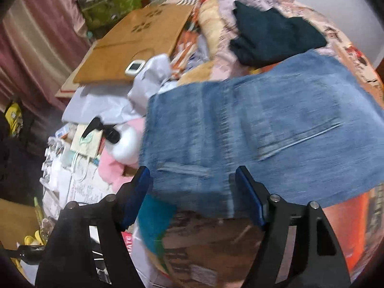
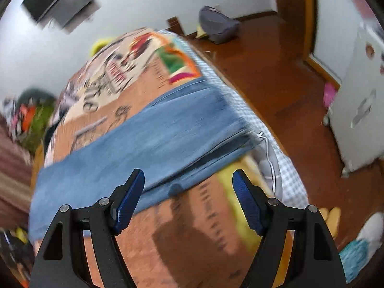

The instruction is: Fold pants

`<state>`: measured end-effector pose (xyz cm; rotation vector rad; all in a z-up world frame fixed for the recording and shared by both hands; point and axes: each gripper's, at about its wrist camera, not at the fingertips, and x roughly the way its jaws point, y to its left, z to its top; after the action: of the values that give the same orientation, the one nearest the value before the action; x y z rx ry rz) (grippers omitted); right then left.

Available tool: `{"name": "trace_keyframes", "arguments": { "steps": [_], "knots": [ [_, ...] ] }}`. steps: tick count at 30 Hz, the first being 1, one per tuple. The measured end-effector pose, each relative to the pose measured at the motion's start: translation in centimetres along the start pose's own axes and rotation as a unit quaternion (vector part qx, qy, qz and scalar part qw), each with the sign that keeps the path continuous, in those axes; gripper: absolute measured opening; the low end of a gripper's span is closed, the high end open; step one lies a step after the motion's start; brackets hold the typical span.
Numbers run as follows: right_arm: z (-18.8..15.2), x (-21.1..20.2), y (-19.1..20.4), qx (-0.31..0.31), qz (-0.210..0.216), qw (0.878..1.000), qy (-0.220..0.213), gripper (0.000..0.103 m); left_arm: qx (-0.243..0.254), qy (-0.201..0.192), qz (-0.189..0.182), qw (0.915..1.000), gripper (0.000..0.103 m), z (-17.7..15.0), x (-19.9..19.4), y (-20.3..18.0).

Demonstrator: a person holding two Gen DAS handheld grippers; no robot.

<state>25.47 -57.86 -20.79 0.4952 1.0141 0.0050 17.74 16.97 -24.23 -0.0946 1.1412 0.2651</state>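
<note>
- Blue jeans [image 1: 252, 129] lie flat as a long folded band across a patterned bedspread [image 1: 216, 247]; in the left wrist view they fill the centre and right of the frame, in the right wrist view they run from lower left to centre right, ending at the bed's edge.
- Left gripper [image 1: 193, 192]: jaws stand wide at the bottom of the frame — the near edge of the denim shows between the blue pads, which do not press on it.
- Right gripper [image 2: 188, 190]: jaws also wide, poised over the near edge of the jeans; nothing clamped. Both views are blurred.
- A dark garment [image 1: 271, 38] lies on the bedspread beyond the jeans, upper right of the left view.
- Flat cardboard [image 1: 134, 45] sits upper left of centre, with a small white device [image 1: 135, 66] on its near edge.
- Paper bags and pink fabric crowd the left side.
- Wooden floor [image 2: 276, 72] occupies the right of the right wrist view; a grey bag [image 2: 216, 24] rests on it by the wall.
</note>
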Motion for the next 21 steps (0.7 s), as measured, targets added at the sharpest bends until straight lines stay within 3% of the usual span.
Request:
{"name": "trace_keyframes", "arguments": {
  "steps": [3,6,8,10,11,18,21],
  "knots": [
    [1.2,1.4,-1.2,0.039,0.02,0.999,0.006,0.07,0.013,-0.018,-0.003,0.9997,0.074,1.1,-1.7,-2.2],
    [2.0,3.0,-1.6,0.05,0.018,0.998,0.016,0.053,0.031,-0.039,-0.008,0.9987,0.075,2.6,-3.1,-5.0],
    [2.1,3.4,-1.6,0.041,0.013,0.999,0.021,0.029,0.036,-0.049,-0.019,0.998,0.076,3.6,-3.7,-6.8],
    [2.3,2.8,-1.6,0.029,0.022,0.999,0.013,0.011,0.039,-0.056,-0.04,0.9968,0.079,4.7,-4.2,-8.8],
    [2.5,2.4,-1.6,0.018,0.017,1.0,0.004,0.007,0.042,-0.059,-0.051,0.996,0.08,5.4,-4.4,-9.9],
    [4.2,-1.2,0.7,-0.084,-0.022,0.993,-0.077,0.004,0.071,-0.048,-0.106,0.9906,0.081,9.0,-4.2,-17.4],
    [4.6,-0.8,0.1,-0.082,-0.026,0.994,-0.065,0.004,0.098,-0.051,-0.112,0.9876,0.082,9.6,-4.2,-20.6]
  ]
}}
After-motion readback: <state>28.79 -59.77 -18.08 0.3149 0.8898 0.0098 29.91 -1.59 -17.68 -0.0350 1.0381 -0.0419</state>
